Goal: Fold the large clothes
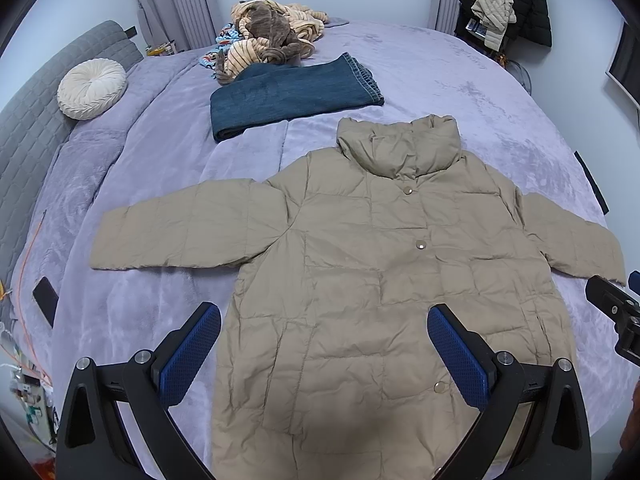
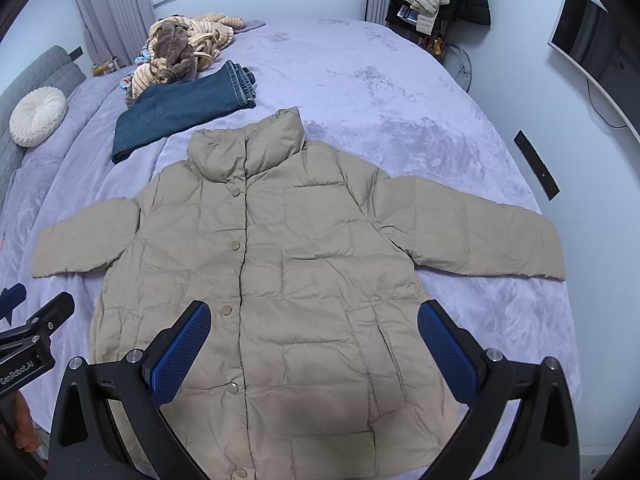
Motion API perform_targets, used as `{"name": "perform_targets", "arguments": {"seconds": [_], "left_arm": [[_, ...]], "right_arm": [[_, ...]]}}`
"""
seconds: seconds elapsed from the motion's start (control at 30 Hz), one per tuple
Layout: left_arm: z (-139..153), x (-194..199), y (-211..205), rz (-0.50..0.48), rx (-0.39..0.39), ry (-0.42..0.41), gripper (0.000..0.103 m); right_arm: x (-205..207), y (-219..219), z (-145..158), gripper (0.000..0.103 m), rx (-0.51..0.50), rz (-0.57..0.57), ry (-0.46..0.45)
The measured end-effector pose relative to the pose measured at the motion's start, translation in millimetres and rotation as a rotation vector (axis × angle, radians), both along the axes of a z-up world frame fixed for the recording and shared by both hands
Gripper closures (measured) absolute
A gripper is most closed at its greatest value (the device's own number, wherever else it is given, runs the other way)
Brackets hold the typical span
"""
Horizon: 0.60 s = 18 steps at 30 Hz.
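Note:
A beige quilted puffer jacket (image 1: pixel 360 264) lies flat and face up on the lilac bed cover (image 1: pixel 460 92), sleeves spread out to both sides, collar pointing away, snaps closed. It also shows in the right wrist view (image 2: pixel 288 264). My left gripper (image 1: pixel 324 344) is open and empty, hovering above the jacket's lower left part. My right gripper (image 2: pixel 314 344) is open and empty, hovering above the jacket's lower right part. Each gripper shows at the edge of the other's view: the right one (image 1: pixel 616 312), the left one (image 2: pixel 28 320).
Folded blue jeans (image 1: pixel 288 96) lie beyond the jacket's collar. A heap of striped plush blankets (image 1: pixel 268 40) sits further back. A round white cushion (image 1: pixel 91 89) rests by the grey headboard (image 1: pixel 36 120). A dark phone (image 1: pixel 45 300) lies at the left. Coats (image 1: pixel 508 4) hang at the back right.

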State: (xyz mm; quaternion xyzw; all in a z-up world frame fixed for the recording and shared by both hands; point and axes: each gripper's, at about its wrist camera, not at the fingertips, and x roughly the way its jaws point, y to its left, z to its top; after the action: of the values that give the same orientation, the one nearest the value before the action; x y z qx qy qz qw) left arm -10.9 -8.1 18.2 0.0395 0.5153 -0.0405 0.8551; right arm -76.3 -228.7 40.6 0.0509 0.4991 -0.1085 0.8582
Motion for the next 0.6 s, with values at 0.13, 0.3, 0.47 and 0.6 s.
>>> {"name": "perform_targets", "arguments": {"seconds": [0.13, 0.3, 0.47, 0.6], "left_arm": [[0.2, -0.4, 1.3, 0.002, 0.001, -0.001, 0.0], [0.4, -0.1, 1.9, 0.002, 0.003, -0.001, 0.0], [0.4, -0.2, 2.1, 0.002, 0.003, 0.0, 0.0], [0.4, 0.2, 2.2, 0.003, 0.003, 0.0, 0.0]], "right_arm": [[-0.2, 0.3, -0.4, 0.0, -0.004, 0.001, -0.002], [0.3, 0.4, 1.1, 0.0, -0.008, 0.001, -0.002], [0.2, 1.0, 0.8, 0.0, -0.008, 0.002, -0.003], [0.6, 0.4, 1.2, 0.0, -0.008, 0.001, -0.003]]}}
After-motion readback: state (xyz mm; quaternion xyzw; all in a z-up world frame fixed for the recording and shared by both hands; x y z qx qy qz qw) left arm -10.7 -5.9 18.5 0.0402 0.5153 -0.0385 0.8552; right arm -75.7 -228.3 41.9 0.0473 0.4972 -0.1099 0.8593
